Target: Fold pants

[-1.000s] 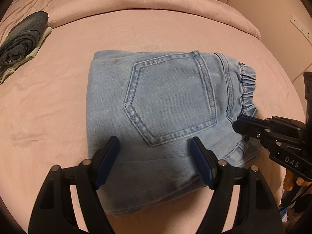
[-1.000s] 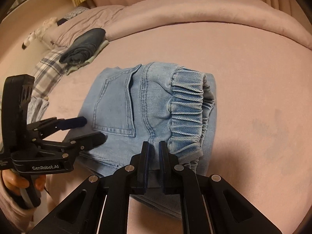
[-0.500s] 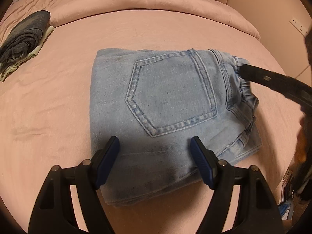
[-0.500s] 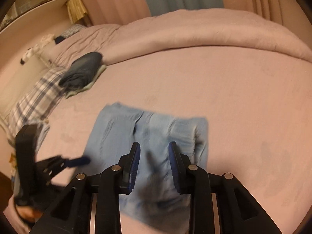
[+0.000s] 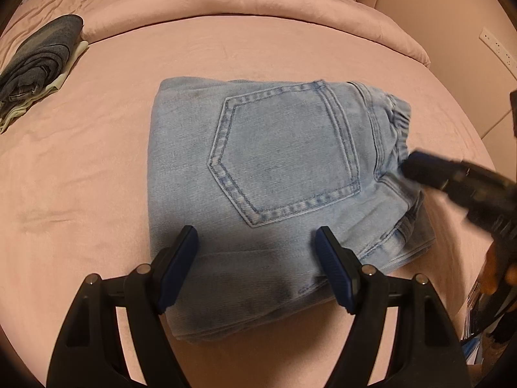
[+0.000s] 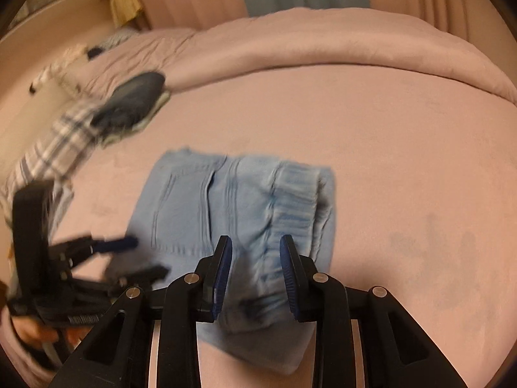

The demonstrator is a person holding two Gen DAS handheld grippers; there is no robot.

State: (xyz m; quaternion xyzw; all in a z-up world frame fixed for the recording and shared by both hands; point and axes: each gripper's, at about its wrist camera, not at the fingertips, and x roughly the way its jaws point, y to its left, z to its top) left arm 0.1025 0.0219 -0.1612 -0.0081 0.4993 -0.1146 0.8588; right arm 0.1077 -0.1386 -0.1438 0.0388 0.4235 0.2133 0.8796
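The left gripper (image 5: pixel 257 268) is hovering wide open over the near edge of the folded light-blue jeans (image 5: pixel 274 174), gripping nothing. The right gripper (image 6: pixel 255 274), its jaws having just been opening, is standing partly open above the elastic waistband (image 6: pixel 294 203), clear of the cloth. The jeans are lying on the pink bed (image 5: pixel 80 177). Farther back, dark folded clothes (image 5: pixel 38 68) are sitting near the rolled duvet (image 5: pixel 258 0).
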